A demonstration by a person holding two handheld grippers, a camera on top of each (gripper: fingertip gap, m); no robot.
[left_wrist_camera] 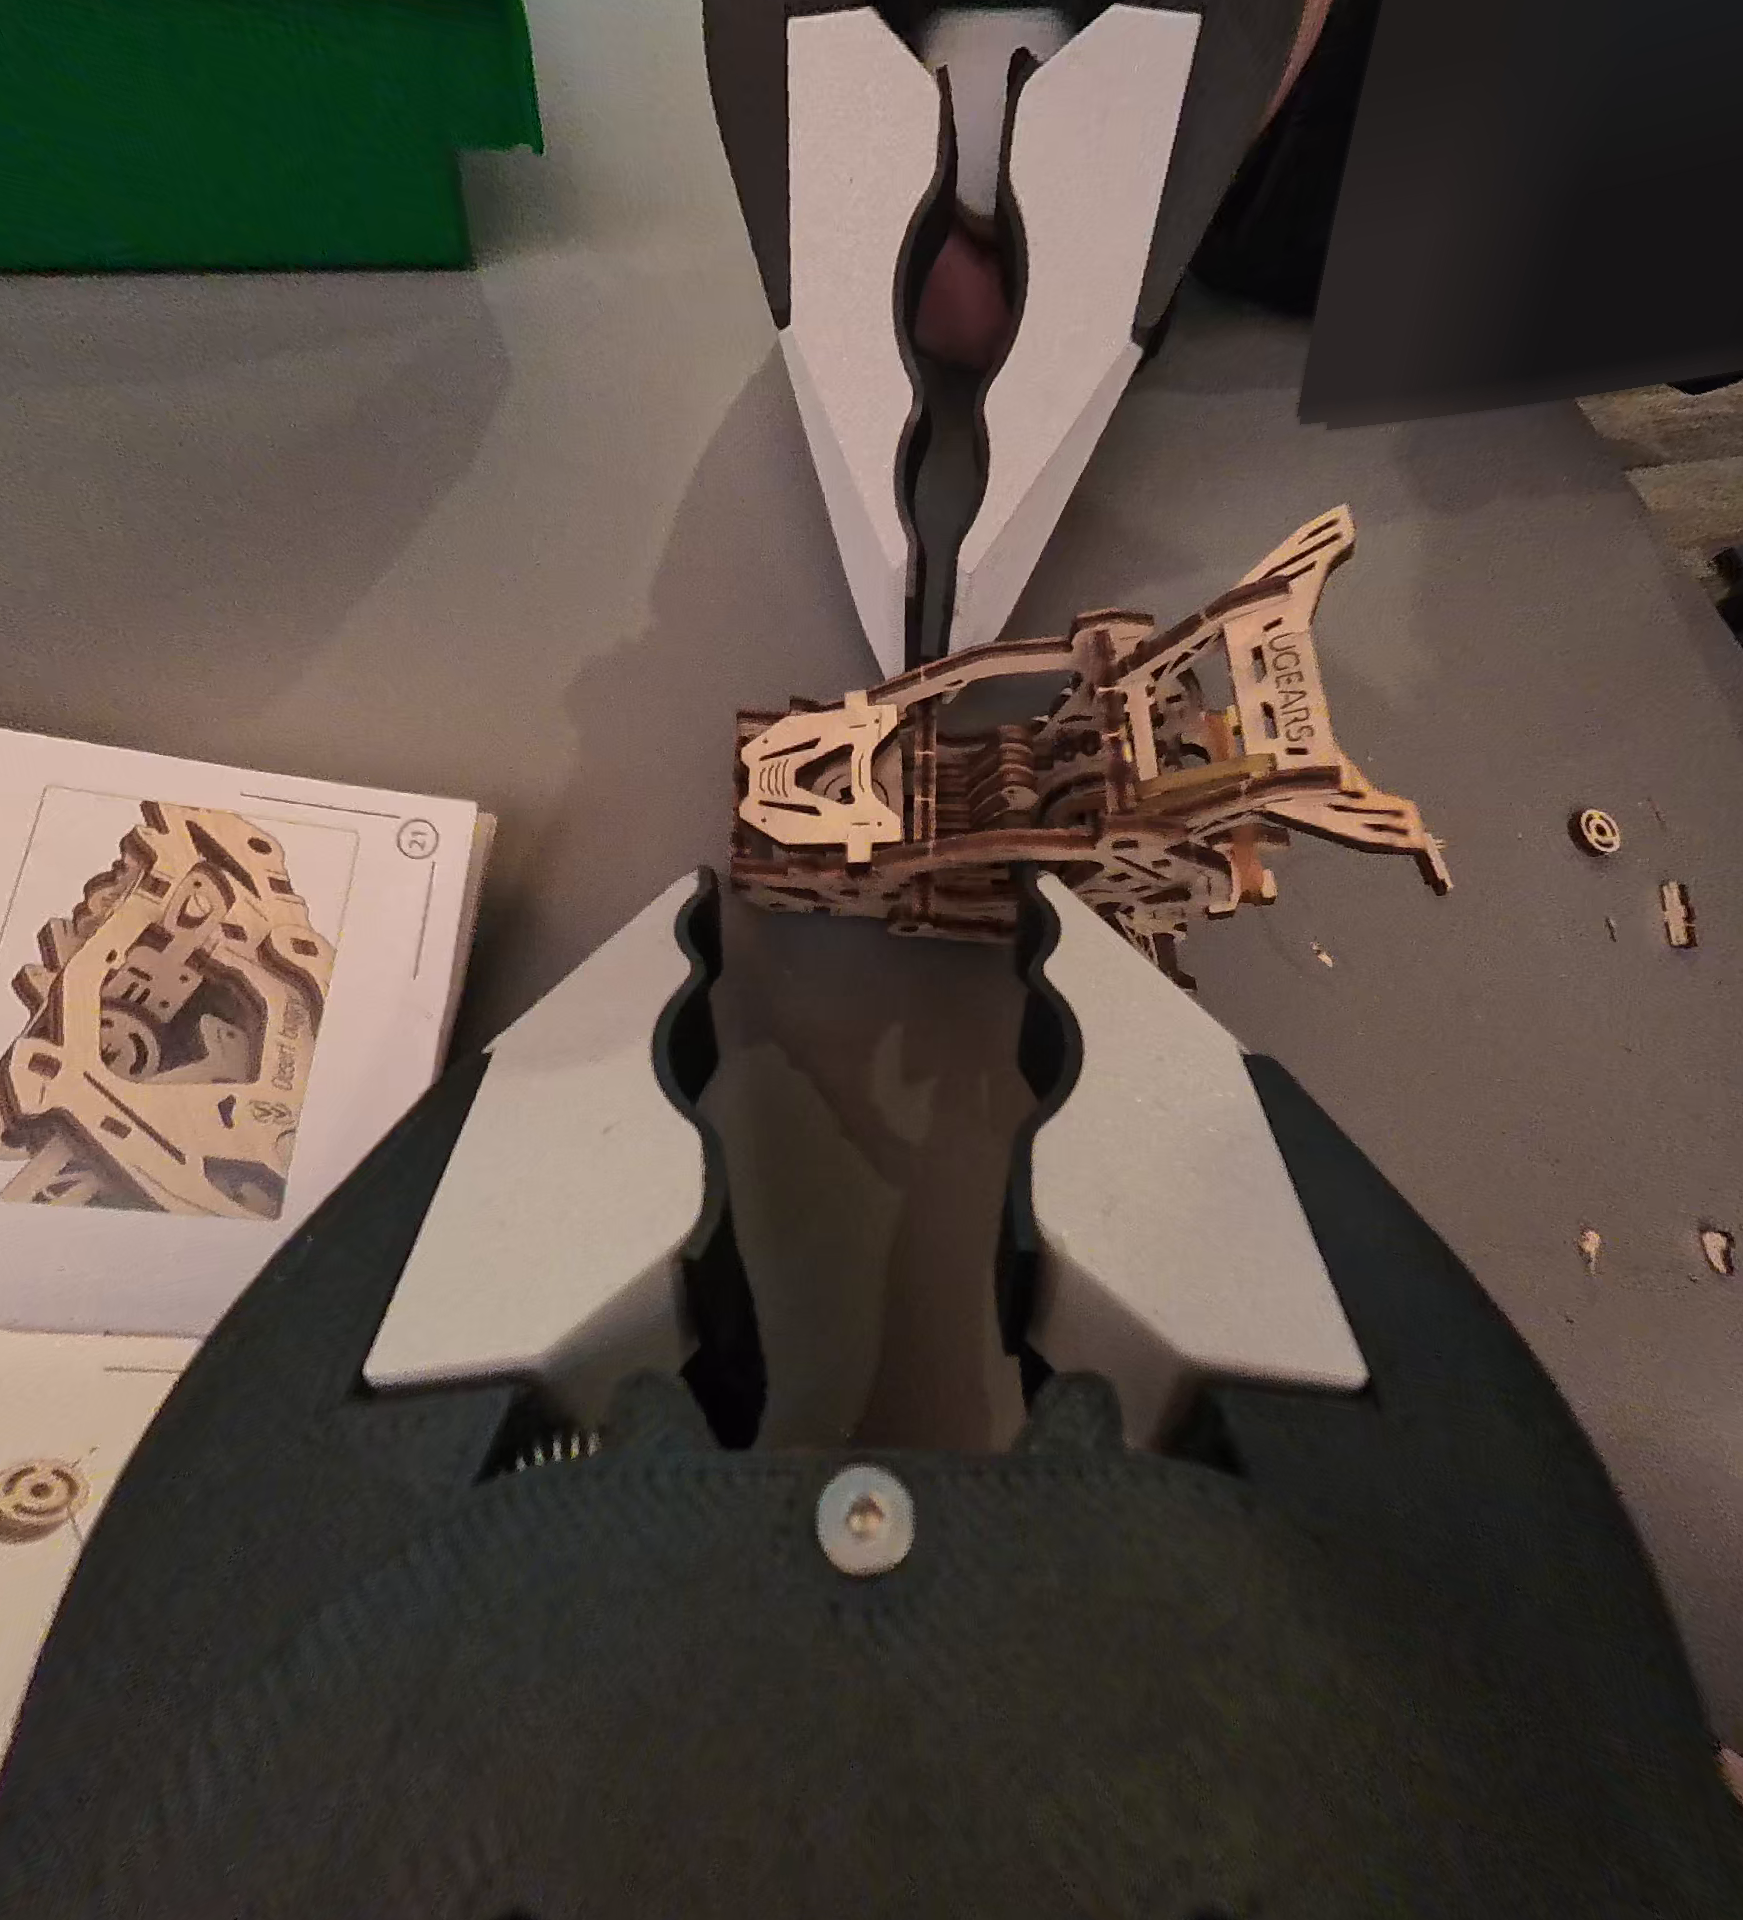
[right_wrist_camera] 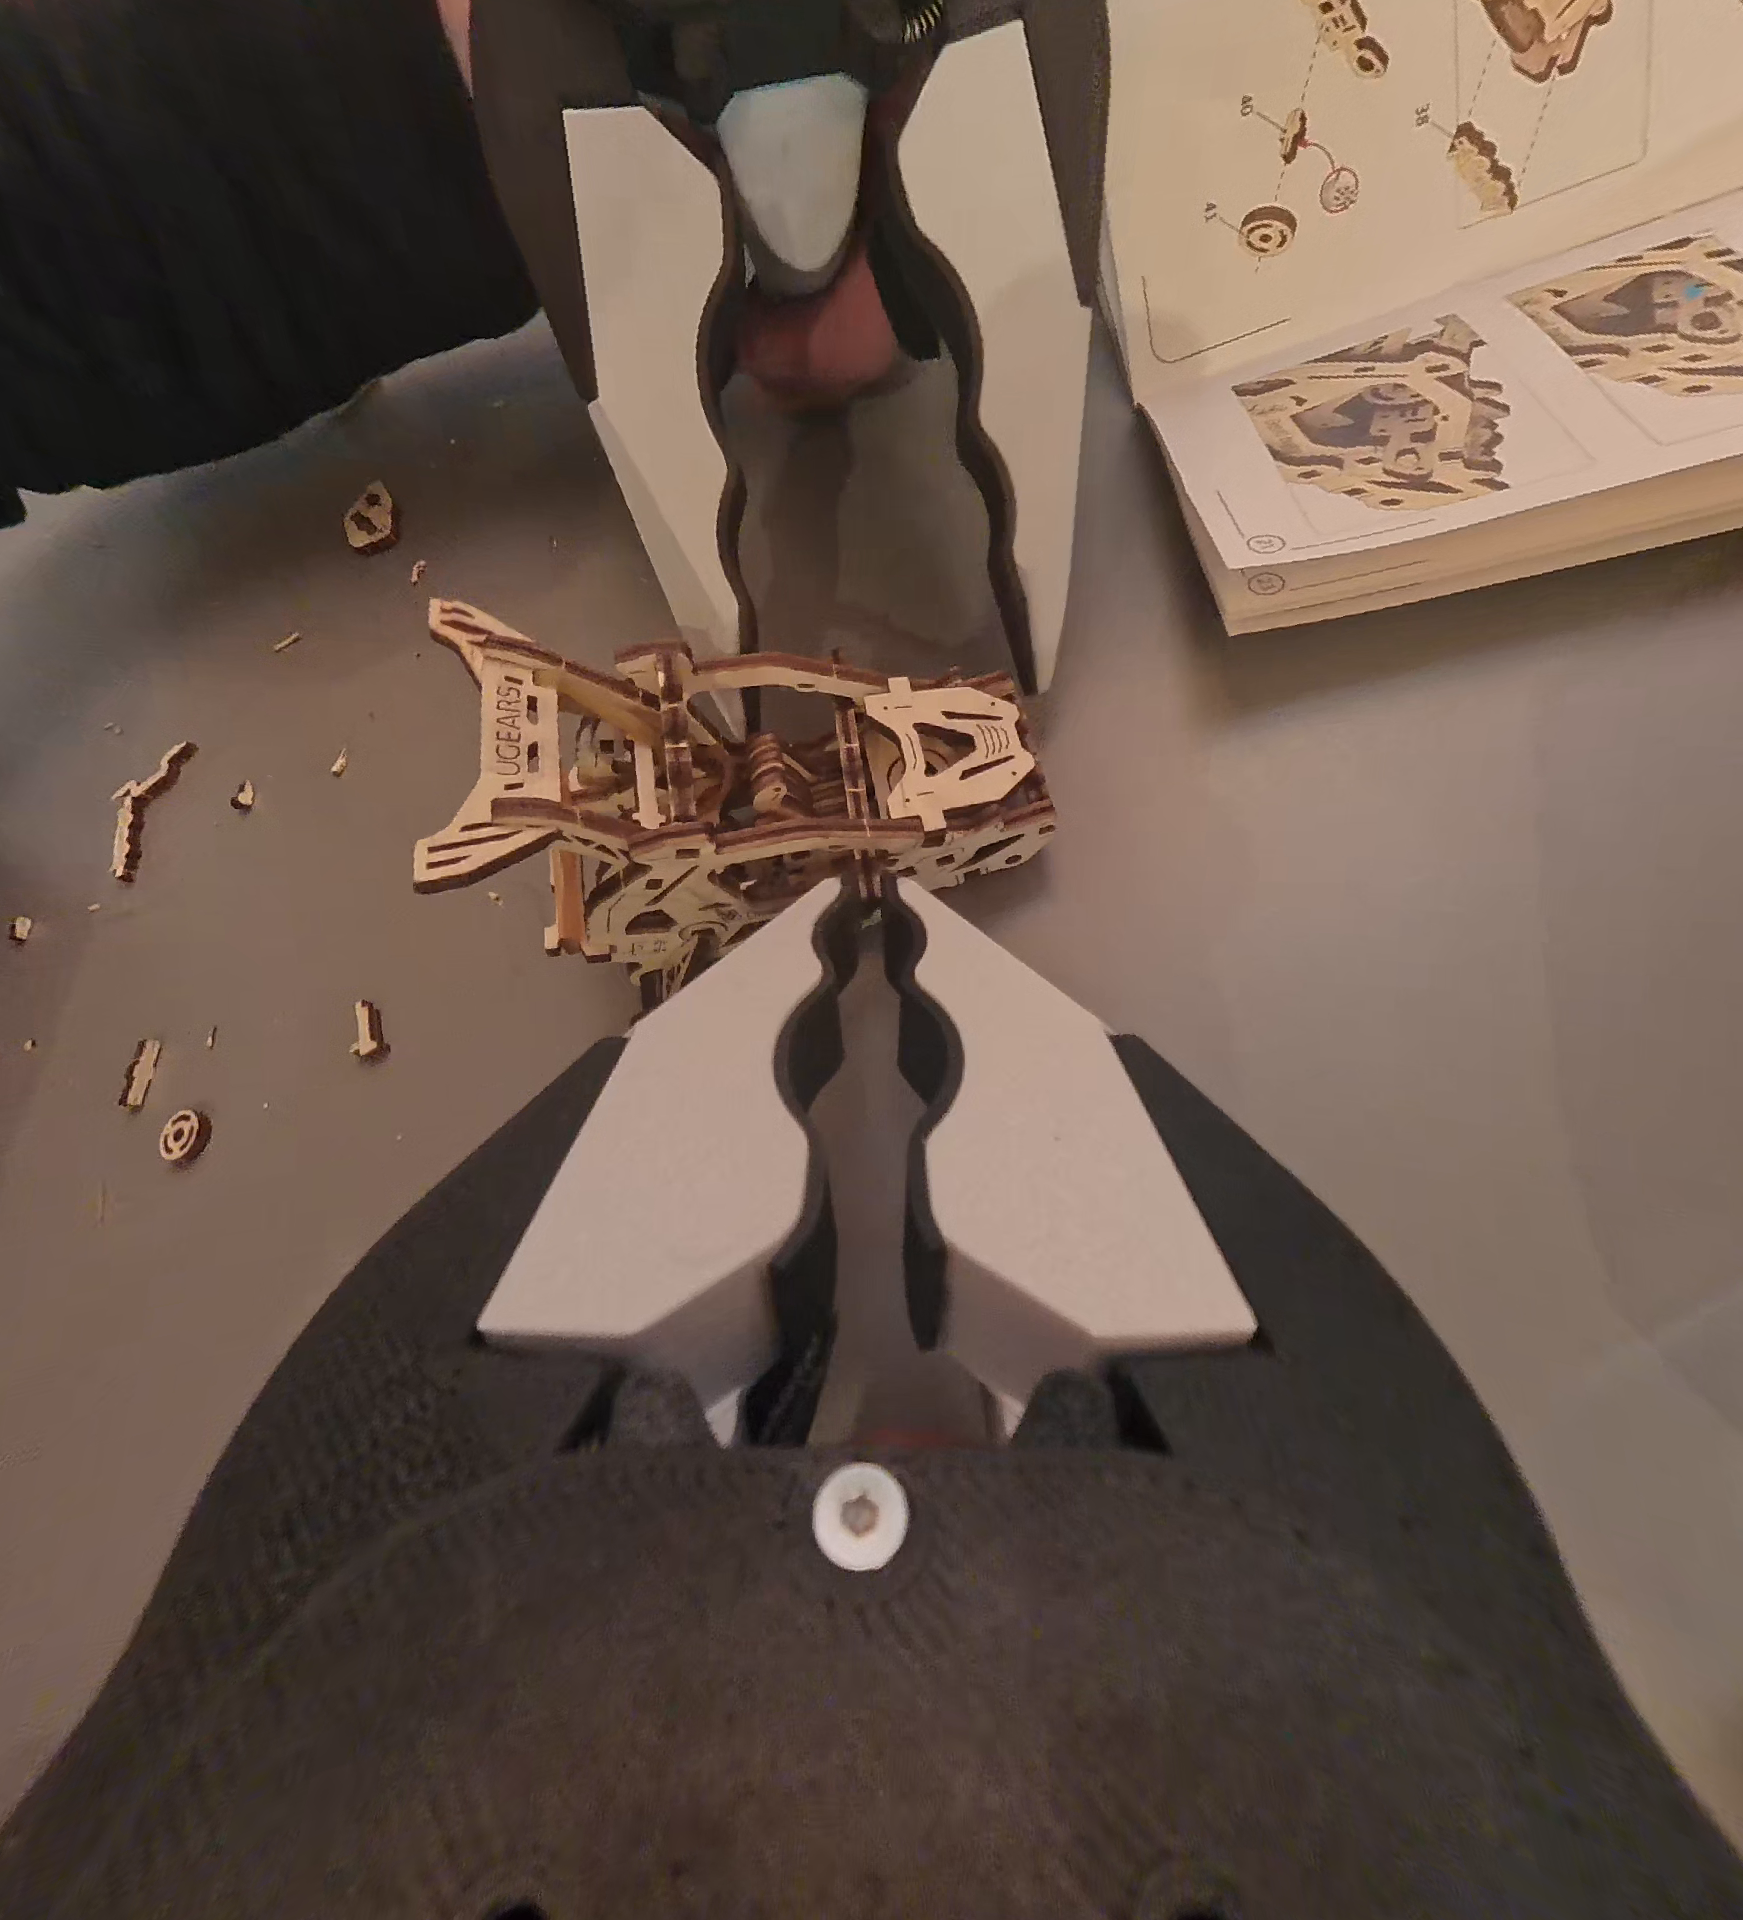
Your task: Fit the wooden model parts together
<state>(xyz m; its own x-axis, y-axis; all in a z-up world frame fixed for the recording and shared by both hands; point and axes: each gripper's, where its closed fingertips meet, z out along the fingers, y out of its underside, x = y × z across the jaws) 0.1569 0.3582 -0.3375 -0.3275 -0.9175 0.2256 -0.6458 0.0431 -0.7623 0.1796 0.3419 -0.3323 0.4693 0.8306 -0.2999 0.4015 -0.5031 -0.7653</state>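
Left wrist view: left gripper (left_wrist_camera: 872, 899) low in frame, jaws spread wide, tips just at the near edge of the wooden model chassis (left_wrist_camera: 1054, 790), nothing between them. Chassis tilted on the grey table (left_wrist_camera: 275, 499), flared end up toward the right. Beyond it, right gripper (left_wrist_camera: 934, 639) pointing back, jaws nearly pressed together, tips at the chassis's far rail; whether anything is pinched there cannot be told. Open instruction booklet (left_wrist_camera: 192, 987) at left, green block (left_wrist_camera: 202, 125) at upper left, small round wooden disc (left_wrist_camera: 1596, 831) and wooden scraps (left_wrist_camera: 1677, 914) at right.

Right wrist view: right gripper (right_wrist_camera: 865, 902) with jaws drawn close, only a narrow gap, tips touching a thin upright rib on the near side of the wooden model chassis (right_wrist_camera: 742, 800); a true pinch cannot be confirmed. Left gripper (right_wrist_camera: 888, 675) opposite, jaws wide apart, tips behind the chassis. Black sleeve (right_wrist_camera: 171, 239) at upper left. Instruction booklet (right_wrist_camera: 1469, 343) at upper right. Wooden scraps (right_wrist_camera: 145, 805) and round disc (right_wrist_camera: 183, 1135) scattered left on the table (right_wrist_camera: 1366, 935).
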